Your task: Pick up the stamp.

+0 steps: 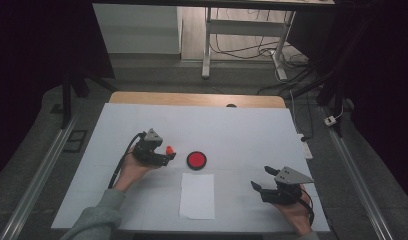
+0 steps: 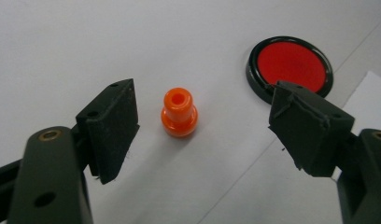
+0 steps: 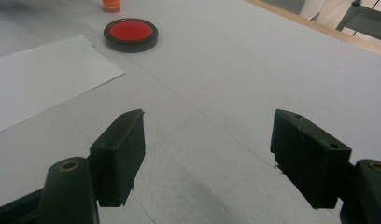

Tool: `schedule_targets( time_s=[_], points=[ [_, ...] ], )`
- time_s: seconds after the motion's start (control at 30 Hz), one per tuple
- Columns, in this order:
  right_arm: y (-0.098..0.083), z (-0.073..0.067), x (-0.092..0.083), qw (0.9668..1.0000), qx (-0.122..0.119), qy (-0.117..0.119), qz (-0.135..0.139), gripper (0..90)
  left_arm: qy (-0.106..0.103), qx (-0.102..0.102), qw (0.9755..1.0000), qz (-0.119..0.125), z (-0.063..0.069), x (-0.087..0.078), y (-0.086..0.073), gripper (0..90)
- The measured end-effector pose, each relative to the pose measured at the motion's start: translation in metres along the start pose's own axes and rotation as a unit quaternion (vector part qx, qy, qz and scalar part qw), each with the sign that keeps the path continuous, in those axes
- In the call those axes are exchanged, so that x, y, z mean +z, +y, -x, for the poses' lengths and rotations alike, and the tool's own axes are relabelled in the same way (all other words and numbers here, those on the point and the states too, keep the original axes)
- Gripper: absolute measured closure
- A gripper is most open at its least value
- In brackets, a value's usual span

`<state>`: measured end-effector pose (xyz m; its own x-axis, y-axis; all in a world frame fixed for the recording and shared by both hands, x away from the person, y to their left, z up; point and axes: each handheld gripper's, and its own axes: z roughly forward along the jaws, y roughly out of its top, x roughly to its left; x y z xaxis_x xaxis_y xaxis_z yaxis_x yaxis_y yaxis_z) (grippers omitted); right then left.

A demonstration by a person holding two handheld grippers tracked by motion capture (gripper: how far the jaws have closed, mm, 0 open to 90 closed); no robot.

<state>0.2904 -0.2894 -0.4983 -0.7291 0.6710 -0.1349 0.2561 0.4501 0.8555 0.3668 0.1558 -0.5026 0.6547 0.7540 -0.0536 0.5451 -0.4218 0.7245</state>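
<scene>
A small orange peg (image 2: 179, 112) with a hole in its top stands upright on the white table (image 1: 242, 130). My left gripper (image 2: 205, 105) is open, and the peg stands between its jaws, closer to the left pad (image 2: 117, 123), touching neither. In the high view the left gripper (image 1: 164, 156) sits left of centre with the peg (image 1: 169, 149) at its tips. A red disc with a black rim (image 1: 196, 160) lies just right of the peg. My right gripper (image 1: 261, 177) rests open near the front right, nothing between its jaws (image 3: 209, 140).
A white sheet of paper (image 1: 197, 195) lies in front of the red disc (image 3: 130, 32), between the two hands. The table's wooden far edge (image 1: 197, 98) runs along the back, with desk legs and cables on the floor beyond.
</scene>
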Motion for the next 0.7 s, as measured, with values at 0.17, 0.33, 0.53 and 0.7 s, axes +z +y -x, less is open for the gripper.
schedule_targets(
  time_s=[0.17,0.33,0.53,0.7],
  points=[
    [-0.002,0.001,0.001,1.0,0.002,0.0,-0.002,25.7,0.003,0.004,1.0,-0.005,-0.004,0.008,0.001,27.8],
    [-0.001,0.001,0.001,1.0,0.001,0.0,-0.003,25.7,0.003,0.002,1.0,-0.003,-0.007,0.015,0.003,31.3],
    [-0.002,0.001,0.001,1.0,0.001,-0.003,-0.006,25.8,0.001,0.003,1.0,-0.004,-0.009,0.023,0.004,38.9],
    [-0.002,0.002,0.001,1.0,0.002,-0.003,-0.003,25.7,0.0,0.003,1.0,-0.007,-0.012,0.026,0.003,42.7]
  ],
)
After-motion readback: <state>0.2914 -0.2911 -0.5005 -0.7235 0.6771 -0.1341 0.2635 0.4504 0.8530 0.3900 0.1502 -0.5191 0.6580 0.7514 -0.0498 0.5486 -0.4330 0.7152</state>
